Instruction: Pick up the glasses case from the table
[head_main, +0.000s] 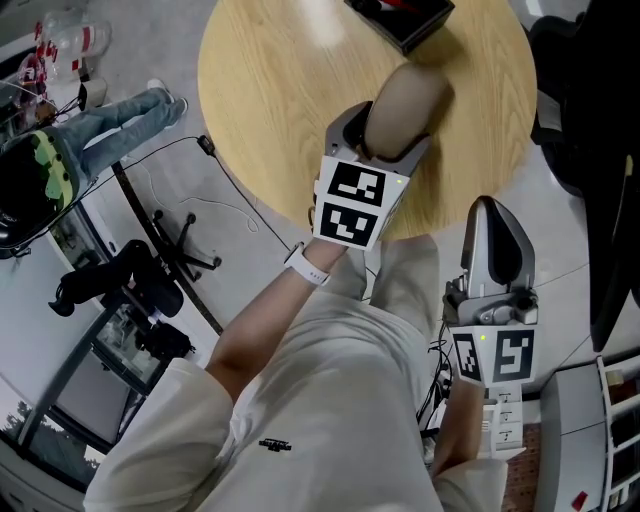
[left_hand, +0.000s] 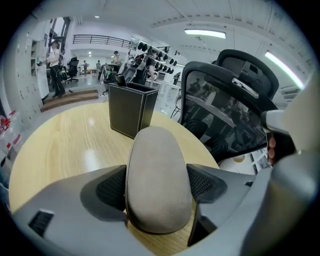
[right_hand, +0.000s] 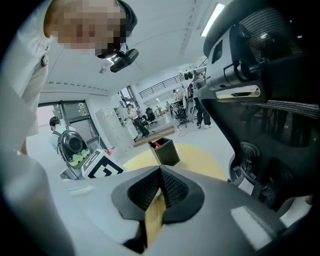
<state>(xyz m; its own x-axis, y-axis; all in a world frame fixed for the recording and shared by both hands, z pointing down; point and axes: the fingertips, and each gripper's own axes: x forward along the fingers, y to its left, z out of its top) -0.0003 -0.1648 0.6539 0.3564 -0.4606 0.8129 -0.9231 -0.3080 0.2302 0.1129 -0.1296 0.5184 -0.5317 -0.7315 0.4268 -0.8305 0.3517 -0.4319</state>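
The glasses case (head_main: 405, 108) is a taupe, rounded oblong. It sits between the jaws of my left gripper (head_main: 398, 120) over the near part of the round wooden table (head_main: 270, 90). In the left gripper view the case (left_hand: 157, 185) fills the gap, with both black ribbed pads (left_hand: 111, 187) pressed on its sides, and it looks raised a little off the wood. My right gripper (head_main: 497, 240) hangs off the table's near right edge, jaws together with nothing between them. In the right gripper view, the right gripper (right_hand: 160, 187) has its pads meeting.
A black box (head_main: 405, 18) holding pens stands at the table's far side, and in the left gripper view the black box (left_hand: 131, 108) is just beyond the case. A black office chair (left_hand: 225, 105) stands at the right. A chair base (head_main: 170, 250) and cables lie on the floor at left.
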